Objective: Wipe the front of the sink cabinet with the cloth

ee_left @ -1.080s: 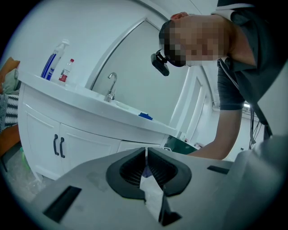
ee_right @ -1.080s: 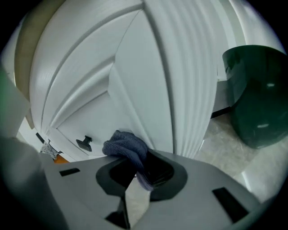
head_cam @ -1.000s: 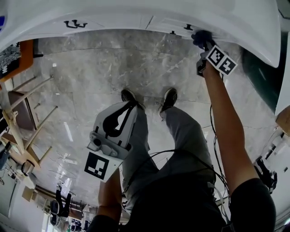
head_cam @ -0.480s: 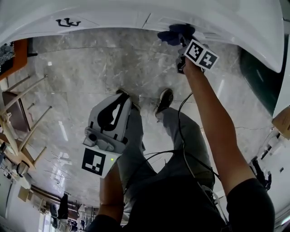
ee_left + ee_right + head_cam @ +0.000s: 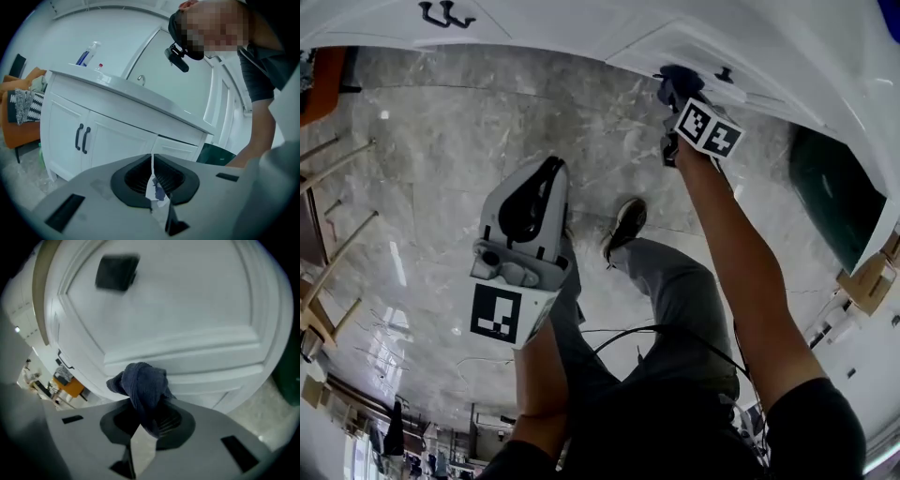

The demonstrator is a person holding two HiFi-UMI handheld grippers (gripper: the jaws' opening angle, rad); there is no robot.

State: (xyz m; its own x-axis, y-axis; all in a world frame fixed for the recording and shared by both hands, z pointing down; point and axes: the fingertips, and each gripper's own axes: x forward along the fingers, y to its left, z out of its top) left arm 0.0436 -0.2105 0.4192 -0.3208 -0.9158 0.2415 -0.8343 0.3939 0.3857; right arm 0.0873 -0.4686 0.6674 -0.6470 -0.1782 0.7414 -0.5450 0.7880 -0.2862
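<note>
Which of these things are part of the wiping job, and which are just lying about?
In use: cloth, clamped in the right tongs; sink cabinet.
Lying about: bottle on the counter; orange chair; left tongs, shut and idle.

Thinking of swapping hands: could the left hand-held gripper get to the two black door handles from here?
Probably yes: the left hand-held gripper points at the door handles with nothing between, though they stand well apart.
</note>
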